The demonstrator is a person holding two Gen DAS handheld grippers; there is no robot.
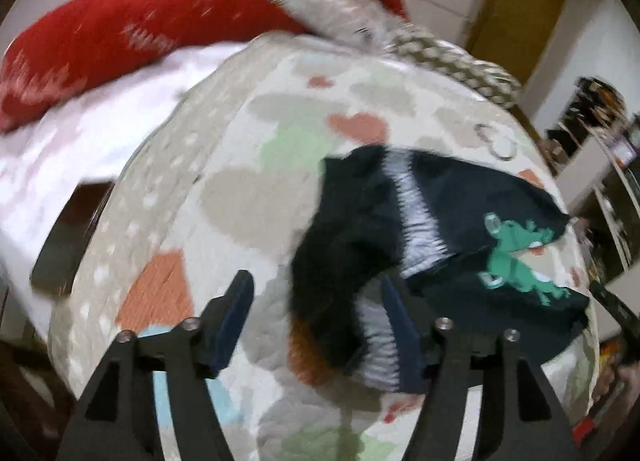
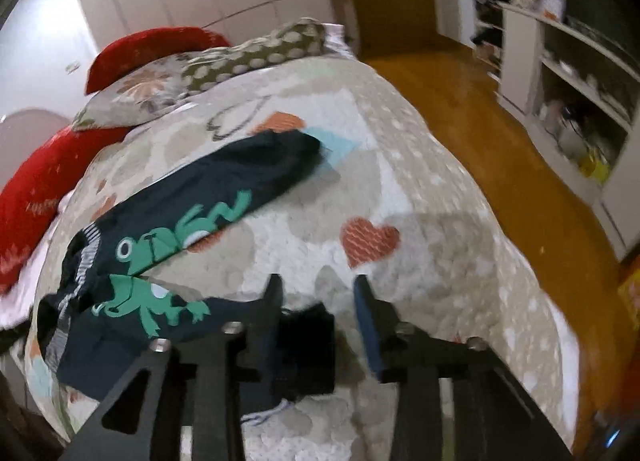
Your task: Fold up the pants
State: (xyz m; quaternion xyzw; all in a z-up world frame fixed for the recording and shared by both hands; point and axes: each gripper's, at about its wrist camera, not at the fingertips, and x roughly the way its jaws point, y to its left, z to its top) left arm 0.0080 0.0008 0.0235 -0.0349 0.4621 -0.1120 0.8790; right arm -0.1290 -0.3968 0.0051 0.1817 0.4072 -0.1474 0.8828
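Spreading both claws wide, we hold our left gripper (image 1: 316,301) and right gripper (image 2: 318,293) open above the dark frog-print pants (image 1: 448,221), which lie crumpled on the heart-patterned quilt (image 1: 224,197).

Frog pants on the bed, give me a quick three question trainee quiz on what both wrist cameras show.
1. True or false: the dark frog-print pants lie on the heart-pattern quilt.
2. The left tool is: A) open, B) shut on the pants, C) out of view?
3. What colour are the pillows at the far end of the bed?

Key: 1 true. 2 A, jaws spread, with one finger against the crumpled pants. 3 red.
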